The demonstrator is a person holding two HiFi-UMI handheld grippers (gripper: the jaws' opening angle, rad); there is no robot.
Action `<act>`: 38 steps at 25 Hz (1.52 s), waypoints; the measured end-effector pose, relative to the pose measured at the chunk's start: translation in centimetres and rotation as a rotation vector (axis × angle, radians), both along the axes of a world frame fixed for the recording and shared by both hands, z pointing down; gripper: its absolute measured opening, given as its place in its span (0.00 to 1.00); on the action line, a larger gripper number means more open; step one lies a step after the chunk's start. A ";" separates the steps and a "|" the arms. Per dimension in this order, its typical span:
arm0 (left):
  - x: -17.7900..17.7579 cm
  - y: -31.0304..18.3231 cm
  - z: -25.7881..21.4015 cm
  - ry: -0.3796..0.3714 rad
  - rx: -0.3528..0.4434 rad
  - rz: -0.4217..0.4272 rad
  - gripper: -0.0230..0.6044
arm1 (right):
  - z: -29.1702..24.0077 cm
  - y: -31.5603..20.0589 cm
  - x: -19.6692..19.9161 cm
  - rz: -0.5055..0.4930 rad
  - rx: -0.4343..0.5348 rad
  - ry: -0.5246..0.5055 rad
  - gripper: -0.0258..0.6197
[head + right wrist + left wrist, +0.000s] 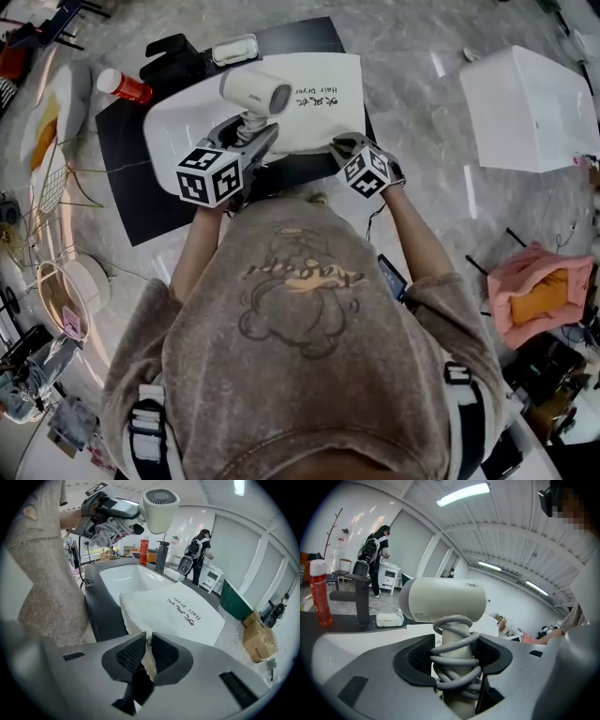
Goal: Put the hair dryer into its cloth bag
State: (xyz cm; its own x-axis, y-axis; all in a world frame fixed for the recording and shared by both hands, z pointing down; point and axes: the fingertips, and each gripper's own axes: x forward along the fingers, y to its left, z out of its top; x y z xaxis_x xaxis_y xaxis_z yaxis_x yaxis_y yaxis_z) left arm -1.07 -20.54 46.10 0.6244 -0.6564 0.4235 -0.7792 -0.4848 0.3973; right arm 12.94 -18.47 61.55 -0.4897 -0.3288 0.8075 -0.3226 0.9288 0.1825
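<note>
A white hair dryer (255,92) stands upright above the table, its grey cord (454,667) coiled round the handle. My left gripper (246,141) is shut on that wrapped handle, with the jaws on either side of it in the left gripper view (456,656). The white cloth bag (319,112), printed "Hair Dryer", lies flat to the right of the dryer. My right gripper (339,145) is at the bag's near edge. In the right gripper view its jaws (146,651) pinch a fold of the bag (173,616), with the dryer (159,508) raised at upper left.
A white oblong tray (173,127) sits on a black mat (131,178), with the bag overlapping its right part. A red bottle (124,86), a black stand (173,56) and a small white case (234,49) lie behind. A white box (534,108) stands far right on the floor.
</note>
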 end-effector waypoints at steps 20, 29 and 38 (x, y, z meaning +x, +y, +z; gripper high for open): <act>2.3 1.4 -0.1 0.003 -0.006 0.087 0.44 | -5.2 -2.1 0.0 0.123 -0.036 -0.174 0.08; 4.0 3.4 1.0 -0.016 -0.033 0.162 0.44 | -7.7 -4.9 -0.3 0.151 -0.034 -0.231 0.08; 5.4 5.3 2.1 -0.028 -0.062 0.244 0.44 | -9.0 -8.3 -0.3 0.163 -0.041 -0.241 0.08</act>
